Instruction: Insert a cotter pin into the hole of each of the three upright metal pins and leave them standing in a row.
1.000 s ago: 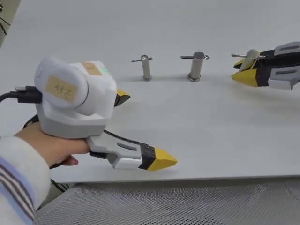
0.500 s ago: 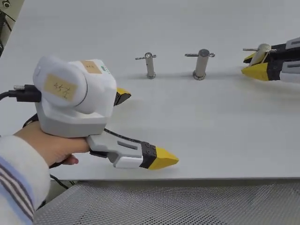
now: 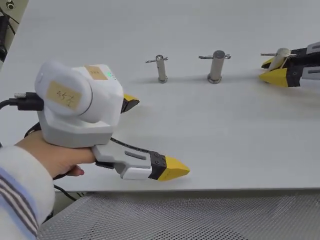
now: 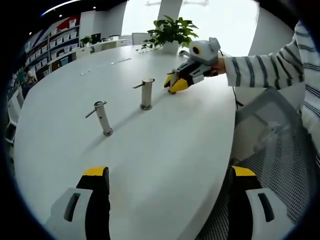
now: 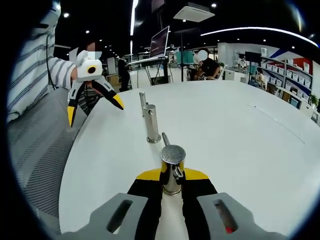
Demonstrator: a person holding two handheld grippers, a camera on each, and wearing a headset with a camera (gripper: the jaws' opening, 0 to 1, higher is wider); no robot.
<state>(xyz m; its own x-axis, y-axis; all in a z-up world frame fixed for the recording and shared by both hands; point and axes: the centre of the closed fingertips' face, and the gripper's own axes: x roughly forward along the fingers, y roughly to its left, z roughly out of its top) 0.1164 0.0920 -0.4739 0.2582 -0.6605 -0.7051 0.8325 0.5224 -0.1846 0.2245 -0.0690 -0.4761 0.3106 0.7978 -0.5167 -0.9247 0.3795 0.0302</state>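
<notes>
Slightly farther from the middle pin (image 3: 216, 67) now, my right gripper (image 3: 272, 70) pinches the third pin (image 3: 281, 56) — left gripper (image 3: 155, 136) gapes, well apart.

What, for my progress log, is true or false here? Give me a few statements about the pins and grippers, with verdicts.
1. The right gripper is shut on the rightmost metal pin. True.
2. The left gripper holds a cotter pin. False: its jaws stand wide open with nothing between them.
3. The middle metal pin lies on its side. False: it stands upright on the table.
4. The leftmost metal pin has a cotter pin through its top. True.
</notes>
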